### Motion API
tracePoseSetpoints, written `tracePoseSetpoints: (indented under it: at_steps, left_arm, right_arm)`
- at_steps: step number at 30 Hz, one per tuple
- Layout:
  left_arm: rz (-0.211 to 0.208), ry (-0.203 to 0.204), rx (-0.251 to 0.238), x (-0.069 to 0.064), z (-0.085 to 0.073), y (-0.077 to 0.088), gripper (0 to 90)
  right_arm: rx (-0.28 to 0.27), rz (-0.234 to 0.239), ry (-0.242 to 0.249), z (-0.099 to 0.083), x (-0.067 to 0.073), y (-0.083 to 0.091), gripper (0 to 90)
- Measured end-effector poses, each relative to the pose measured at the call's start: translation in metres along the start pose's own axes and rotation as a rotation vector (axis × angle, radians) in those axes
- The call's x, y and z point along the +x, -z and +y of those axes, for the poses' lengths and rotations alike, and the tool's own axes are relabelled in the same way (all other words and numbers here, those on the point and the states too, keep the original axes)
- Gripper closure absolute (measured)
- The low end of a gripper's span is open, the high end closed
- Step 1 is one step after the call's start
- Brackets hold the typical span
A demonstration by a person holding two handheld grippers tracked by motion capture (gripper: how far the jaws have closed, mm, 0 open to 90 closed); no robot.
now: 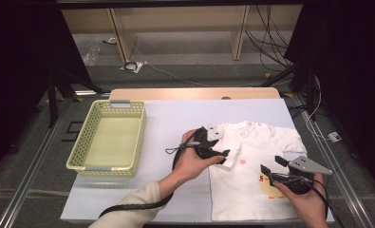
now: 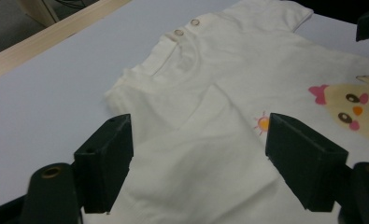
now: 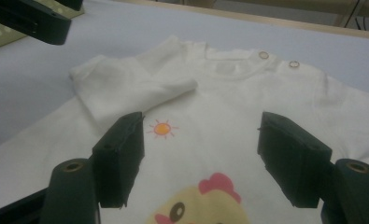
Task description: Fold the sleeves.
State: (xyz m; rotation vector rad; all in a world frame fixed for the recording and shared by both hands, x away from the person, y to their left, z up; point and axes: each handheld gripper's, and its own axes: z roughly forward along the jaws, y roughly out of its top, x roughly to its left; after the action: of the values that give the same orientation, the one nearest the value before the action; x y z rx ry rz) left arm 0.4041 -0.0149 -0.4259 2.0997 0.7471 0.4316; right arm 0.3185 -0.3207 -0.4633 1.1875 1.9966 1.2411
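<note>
Nearest the high camera, your sleeve [image 1: 128, 209] comes in at 6 o'clock, cable trailing along it. Your left gripper [image 1: 217, 153] sits mid-table over the shirt's [image 1: 261, 161] folded sleeve [image 1: 231, 159]; in its own view the jaws stand spread, the sleeve fabric [image 2: 205, 140] lying between them, pads not pressing on it. Your right gripper [image 1: 272, 172] hovers at about 4 o'clock of the table over the shirt's lower front, near the chick print [image 1: 270, 187]; jaws spread, nothing pinched, shirt front [image 3: 205, 135] and small sun print [image 3: 162, 129] seen between them. The shirt is white, laid flat face up on the white sheet [image 1: 175, 123], on the right half of the table, collar toward 12 o'clock, two snaps [image 3: 264, 55] at the shoulder. One sleeve is folded in over the chest, its edge just beside the sun print; the other sleeve lies out flat toward 3 o'clock. Basket [image 1: 88, 142], pale green, stands at 9 o'clock of the table, well apart from the shirt. Wooden table edge [image 1: 194, 93] runs along 12 o'clock, cables [image 1: 266, 42] on the floor beyond it.
</note>
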Motion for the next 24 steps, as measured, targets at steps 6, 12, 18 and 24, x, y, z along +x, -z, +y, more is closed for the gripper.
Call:
tracePoseSetpoints:
  at_steps: [6,12,18,24]
  left_arm:
    - [0.031,0.036,-0.001,0.022,-0.034,0.033,20.4]
    - [0.046,0.069,-0.012,0.030,-0.062,0.056,20.1]
    - [0.042,0.089,-0.036,0.028,-0.082,0.075,19.1]
    - [0.038,0.095,-0.049,0.026,-0.096,0.092,18.2]
  right_arm:
    - [0.013,0.041,0.031,0.009,0.014,-0.014,33.6]
    - [0.032,0.093,0.066,0.023,0.028,-0.041,35.4]
    - [0.065,0.142,0.114,0.043,0.046,-0.076,36.2]
    - [0.117,0.196,0.163,0.060,0.067,-0.115,38.3]
